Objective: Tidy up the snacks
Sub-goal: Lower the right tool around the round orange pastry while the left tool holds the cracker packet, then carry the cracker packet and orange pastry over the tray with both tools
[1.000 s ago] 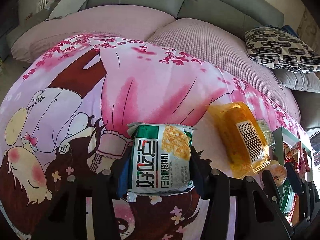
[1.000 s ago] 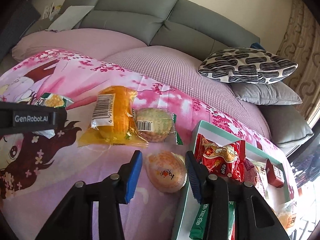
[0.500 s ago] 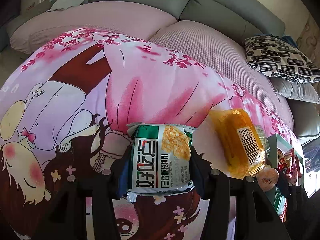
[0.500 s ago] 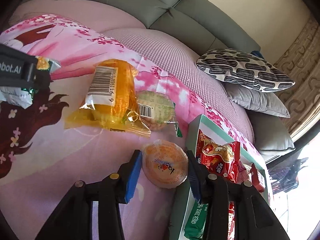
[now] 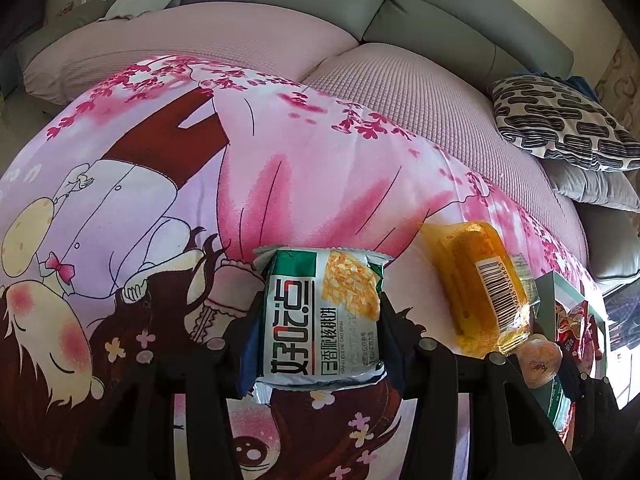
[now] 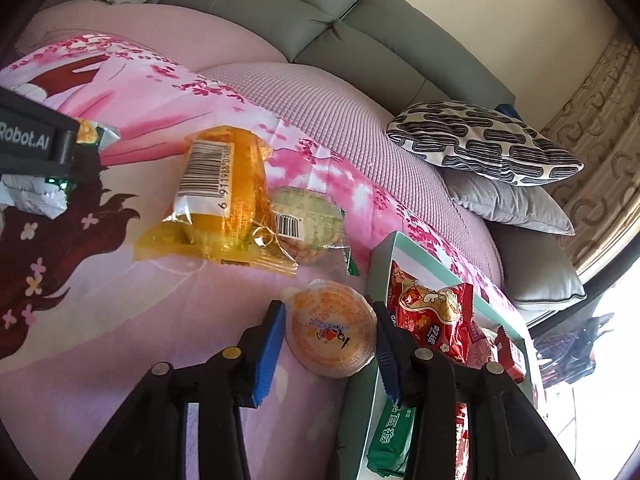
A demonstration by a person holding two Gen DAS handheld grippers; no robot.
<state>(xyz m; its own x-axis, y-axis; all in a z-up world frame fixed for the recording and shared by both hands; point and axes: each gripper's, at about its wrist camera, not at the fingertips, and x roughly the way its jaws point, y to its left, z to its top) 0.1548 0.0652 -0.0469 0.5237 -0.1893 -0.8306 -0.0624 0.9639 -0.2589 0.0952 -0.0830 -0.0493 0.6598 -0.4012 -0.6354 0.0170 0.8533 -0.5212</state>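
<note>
Clamped between the left hand-held gripper point(image 5: 318, 326) fingers is a green-and-white biscuit packet point(image 5: 320, 320), held above the cartoon-printed pink bedsheet point(image 5: 140, 208). Right hand-held gripper point(image 6: 328, 332) has its blue pads against both sides of a round orange jelly cup point(image 6: 331, 332), gripping it with its printed lid facing the camera, just beside the teal box point(image 6: 424, 258). Inside that box lie a red snack bag point(image 6: 434, 320) and a green packet point(image 6: 390, 432). Farther out on the sheet, a yellow wrapped cake point(image 6: 220, 196) touches a clear-wrapped round cookie pack point(image 6: 306, 220). Beyond them, a black-and-white patterned pillow point(image 6: 484, 142) rests on a grey cushion point(image 6: 508, 204) by the grey headboard point(image 6: 320, 12).
</note>
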